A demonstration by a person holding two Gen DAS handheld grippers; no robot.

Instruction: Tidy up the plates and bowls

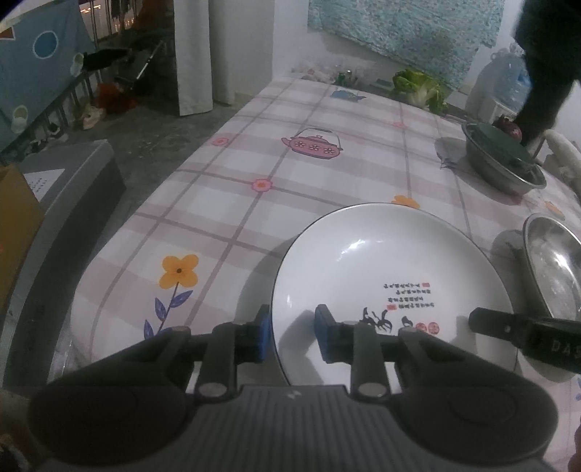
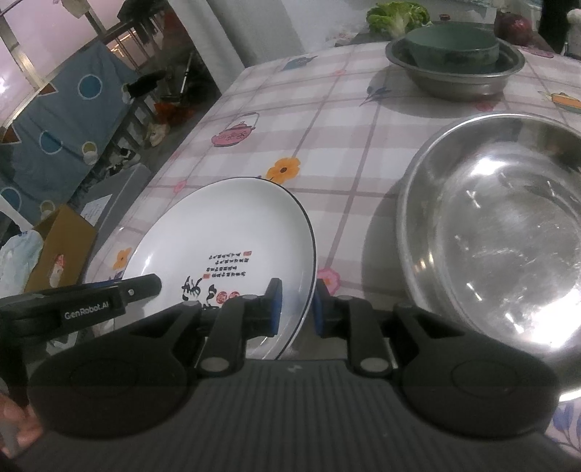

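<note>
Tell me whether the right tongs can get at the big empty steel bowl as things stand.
Probably not yet: the right tongs straddle the white plate's rim. The steel bowl sits unobstructed just to their right.

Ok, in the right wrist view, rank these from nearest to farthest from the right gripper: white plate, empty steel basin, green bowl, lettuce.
1. White plate: its rim sits between the fingers of the right gripper.
2. Empty steel basin: just to the right.
3. Green bowl: far right, nested in a second steel basin.
4. Lettuce: beyond it, at the table's far edge.
</note>
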